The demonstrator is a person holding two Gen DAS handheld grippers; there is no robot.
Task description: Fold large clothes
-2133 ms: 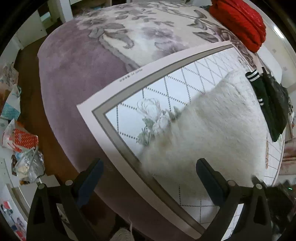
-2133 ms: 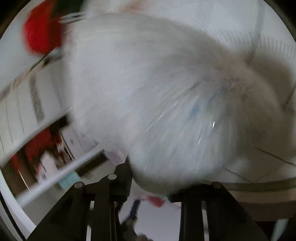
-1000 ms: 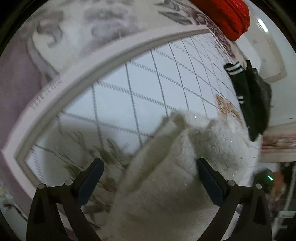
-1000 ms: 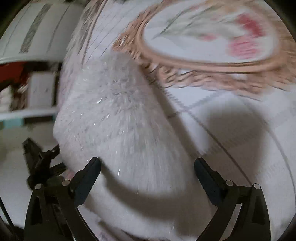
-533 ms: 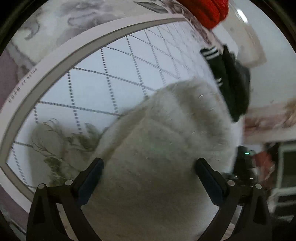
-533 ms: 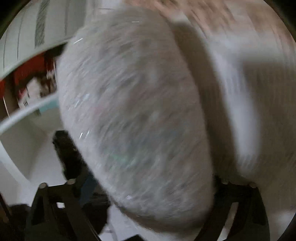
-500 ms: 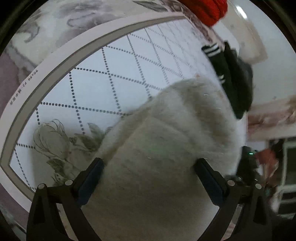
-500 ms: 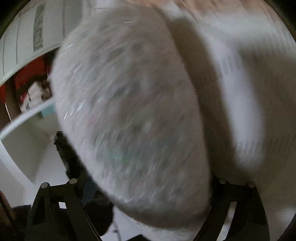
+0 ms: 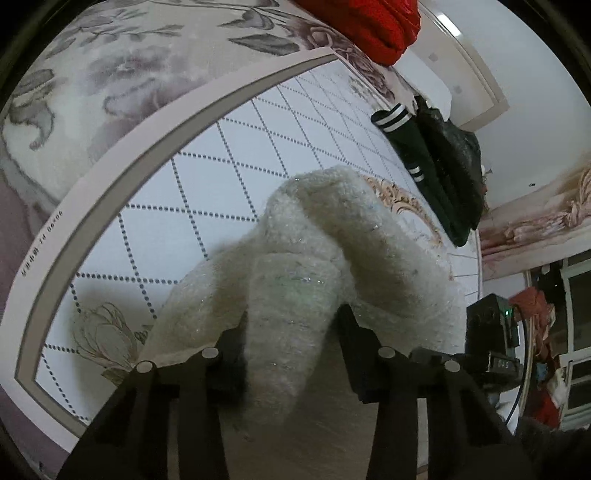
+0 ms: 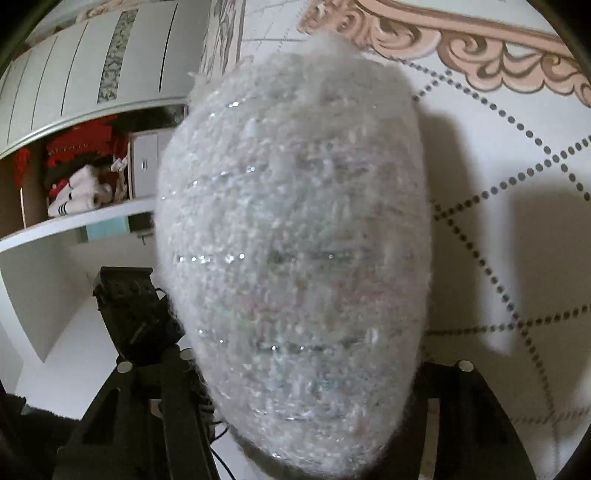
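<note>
Closing, both the left tool and right tool pinch the fluffy white sweater

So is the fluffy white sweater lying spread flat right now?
No. The white sweater is bunched, a thick fold rising off the mat between the closing left claw.

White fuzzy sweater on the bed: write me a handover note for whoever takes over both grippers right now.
Left gripper: jaws closing on a bunched fold of the white fuzzy sweater, pads against the fabric.
Right gripper: jaws closing, the sweater fills the gap between them; its fingertips are hidden by the fabric.
Where things are: the sweater is gathered in a heap on the diamond-patterned mat spread over the bed. Black striped clothes and a red garment lie further back.
Done: both ends being gripped.
Left: lift, spread it flat, fold it; no neat fold shows yet.
</note>
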